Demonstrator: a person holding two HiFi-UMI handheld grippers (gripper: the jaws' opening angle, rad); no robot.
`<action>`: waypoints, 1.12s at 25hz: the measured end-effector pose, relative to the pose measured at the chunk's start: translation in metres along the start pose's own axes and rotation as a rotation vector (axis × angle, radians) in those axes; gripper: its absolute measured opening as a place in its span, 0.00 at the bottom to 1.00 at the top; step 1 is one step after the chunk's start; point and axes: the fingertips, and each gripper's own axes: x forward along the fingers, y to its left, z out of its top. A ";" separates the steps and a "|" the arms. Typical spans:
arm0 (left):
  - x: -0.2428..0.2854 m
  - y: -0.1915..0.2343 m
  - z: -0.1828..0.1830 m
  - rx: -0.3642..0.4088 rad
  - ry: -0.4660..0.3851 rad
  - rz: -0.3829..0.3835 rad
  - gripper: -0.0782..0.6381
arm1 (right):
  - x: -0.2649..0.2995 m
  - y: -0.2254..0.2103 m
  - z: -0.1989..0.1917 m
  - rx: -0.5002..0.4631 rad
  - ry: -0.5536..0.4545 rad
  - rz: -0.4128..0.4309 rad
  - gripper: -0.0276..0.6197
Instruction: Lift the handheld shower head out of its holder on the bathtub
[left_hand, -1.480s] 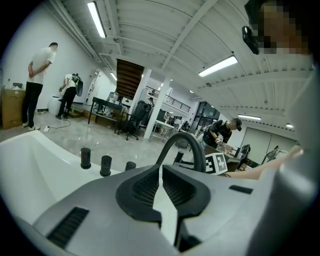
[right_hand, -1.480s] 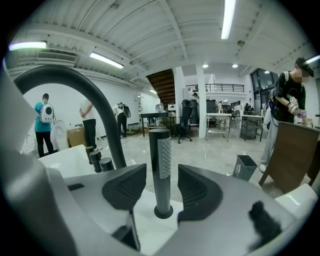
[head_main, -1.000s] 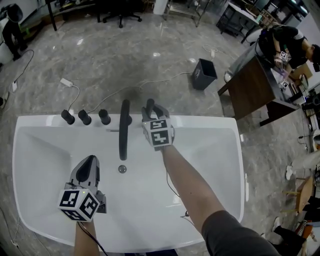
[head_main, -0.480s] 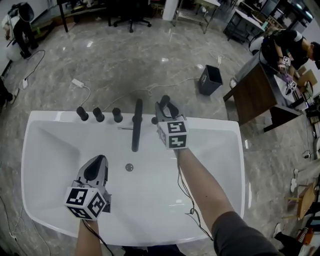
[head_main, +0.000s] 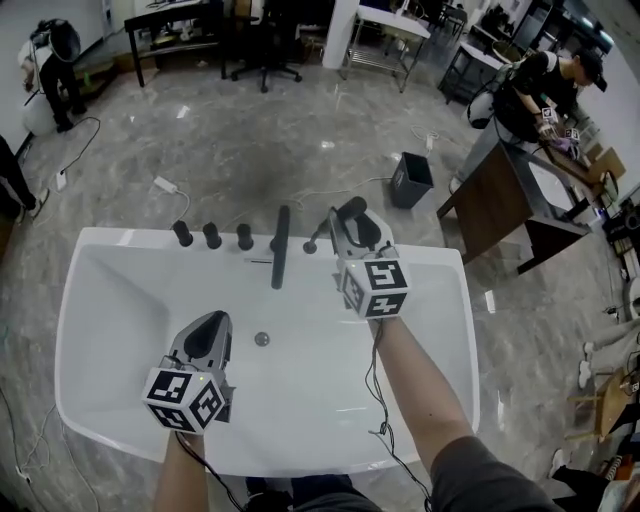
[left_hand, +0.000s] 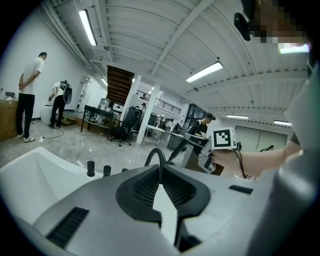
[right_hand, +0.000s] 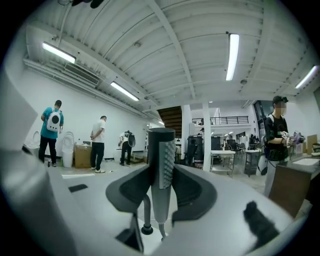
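White bathtub (head_main: 120, 330) fills the space under you. Your left gripper (head_main: 209, 325) hovers over the basin, its jaws pressed together on nothing. Further out, your right gripper (head_main: 351, 224) is clamped on the shower head (right_hand: 161, 165) and has come up since a second ago, so the head now stands clear above its holder (head_main: 310, 247) beside the spout (head_main: 282, 245). I judge the lift done. Beyond the far rim is open floor, with a bin (head_main: 411, 178) well apart.

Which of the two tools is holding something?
The right tool: its jaws clamp the shower head. The left tool, over the tub, has its jaws together on nothing.
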 end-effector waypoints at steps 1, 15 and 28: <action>-0.006 -0.005 0.002 0.002 -0.005 -0.010 0.15 | -0.011 0.003 0.008 -0.003 -0.008 -0.004 0.26; -0.119 -0.044 0.006 0.017 -0.037 -0.125 0.15 | -0.182 0.071 0.075 0.000 -0.079 -0.093 0.26; -0.236 -0.062 -0.016 0.049 -0.057 -0.207 0.15 | -0.335 0.167 0.093 0.017 -0.121 -0.167 0.26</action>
